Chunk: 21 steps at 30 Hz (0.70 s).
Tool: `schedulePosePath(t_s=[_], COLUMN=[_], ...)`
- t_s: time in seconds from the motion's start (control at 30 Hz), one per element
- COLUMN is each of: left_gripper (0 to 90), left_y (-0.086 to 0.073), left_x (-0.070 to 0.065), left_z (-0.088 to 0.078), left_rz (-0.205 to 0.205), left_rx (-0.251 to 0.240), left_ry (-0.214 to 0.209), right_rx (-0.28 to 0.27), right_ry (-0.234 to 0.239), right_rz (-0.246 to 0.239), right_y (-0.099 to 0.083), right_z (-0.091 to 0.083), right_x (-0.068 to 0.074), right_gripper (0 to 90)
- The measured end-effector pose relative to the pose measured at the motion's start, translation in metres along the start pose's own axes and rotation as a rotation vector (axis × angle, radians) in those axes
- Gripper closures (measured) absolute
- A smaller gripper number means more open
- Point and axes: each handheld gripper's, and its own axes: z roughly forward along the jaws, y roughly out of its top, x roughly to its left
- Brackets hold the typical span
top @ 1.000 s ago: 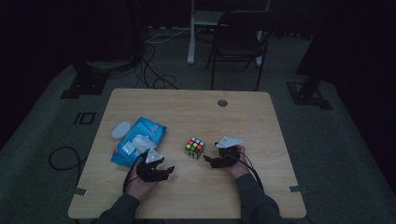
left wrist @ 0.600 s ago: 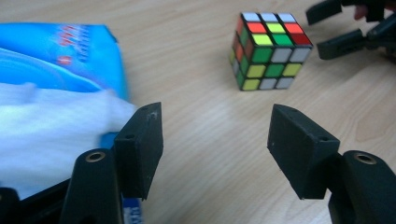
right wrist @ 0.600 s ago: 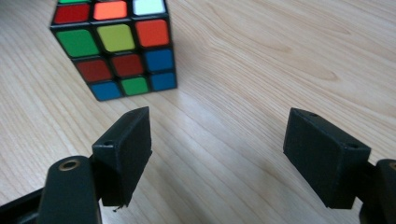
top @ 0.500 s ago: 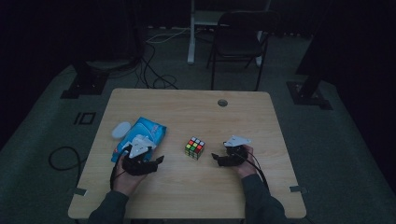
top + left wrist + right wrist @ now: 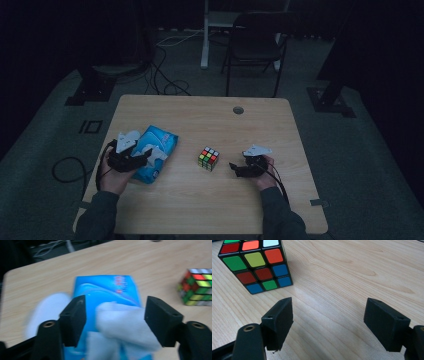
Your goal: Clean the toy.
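Over the blue wipes pack [image 5: 105, 290] our left claw [image 5: 115, 322], just closing, stands released around a raised wipe [image 5: 125, 325], not yet drawn free; our right claw [image 5: 328, 322] waits released beside the cube [image 5: 255, 263].

text: small red print on blue wipes pack [image 5: 107, 290] | legibility: blurred, cannot be read | cube [image 5: 197, 286]: coloured squares, no lettering | other readable signs: none

Dark long sleeves on both forearms. Black two-jaw left gripper [image 5: 131, 159] and right gripper [image 5: 239, 169], each topped by a grey three-cornered plate, trailing black cable. Blocky matt-black jaws with small screw holes, brass-ringed pivots at the base.
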Motion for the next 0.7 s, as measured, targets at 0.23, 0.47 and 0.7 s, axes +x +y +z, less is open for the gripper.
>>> schedulePosePath(t_s=[0.23, 0.47, 0.7], left_gripper=[48.5, 40.2, 64.9], left_y=[0.006, -0.003, 0.001], left_x=[0.009, 0.004, 0.004], left_z=[0.01, 0.041, 0.055], left_rz=[0.014, 0.002, -0.033], left_rx=[0.057, 0.159, 0.21], left_ry=[-0.041, -0.097, -0.111], right_rx=[0.002, 0.004, 0.001], right_ry=[-0.01, -0.015, -0.017], right_rz=[0.011, 0.013, 0.013], right_y=[-0.002, -0.003, -0.003], right_z=[0.0, 0.001, 0.0], right_x=[-0.001, -0.002, -0.002], right_gripper=[23.5, 23.5, 23.5])
